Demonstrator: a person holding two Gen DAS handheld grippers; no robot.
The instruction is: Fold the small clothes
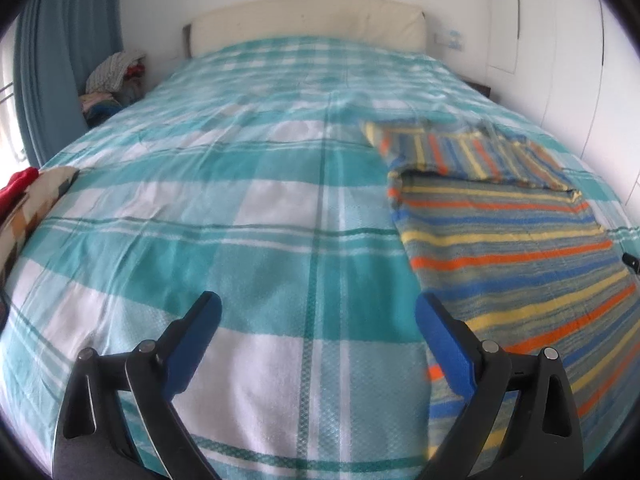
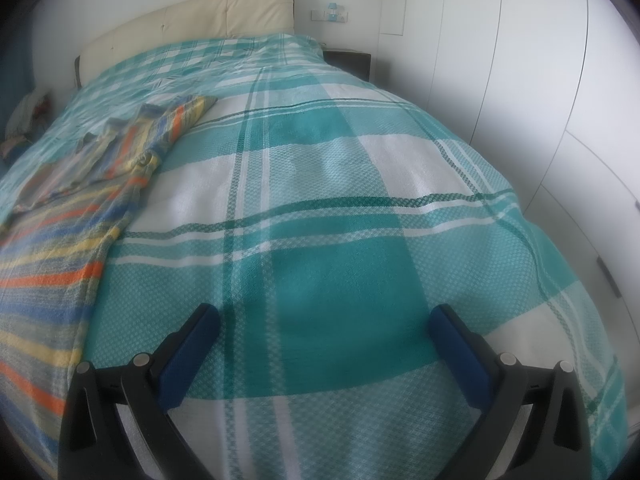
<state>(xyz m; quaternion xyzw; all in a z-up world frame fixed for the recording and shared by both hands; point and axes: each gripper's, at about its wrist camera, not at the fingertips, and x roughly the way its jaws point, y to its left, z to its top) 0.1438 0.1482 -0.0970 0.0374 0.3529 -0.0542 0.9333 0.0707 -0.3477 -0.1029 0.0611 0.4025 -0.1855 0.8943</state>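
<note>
A bedroom with white walls holds a wide bed (image 1: 248, 208) covered in a woven teal-and-white plaid bedspread (image 2: 340, 240), its waffle-like weave plain in the right wrist view and its surface lightly wrinkled. A cream padded headboard (image 1: 308, 20) stands at the far end, and smooth white wardrobe doors (image 2: 500, 60) run along one side. A blue curtain (image 1: 60, 60) hangs in the far corner beside a loose heap of clothes (image 1: 116, 80). At the near edge of the bed in the left wrist view lies a patterned cushion (image 1: 36, 204) with a red cloth (image 1: 16, 188) on it.

The striped garment (image 1: 516, 232) lies flat on the bedspread, a soft knit with bands of orange, blue, yellow and grey-green; its far part is folded over onto itself, so stripes there run crosswise to those below. It sits between the two grippers: to one side of the left gripper (image 1: 318, 320), whose nearer blue pad overlaps its edge in the picture, and well off to the side of the right gripper (image 2: 324, 328).

Both grippers have black arms with blue pads, jaws spread wide apart over the bedspread, holding nothing.
</note>
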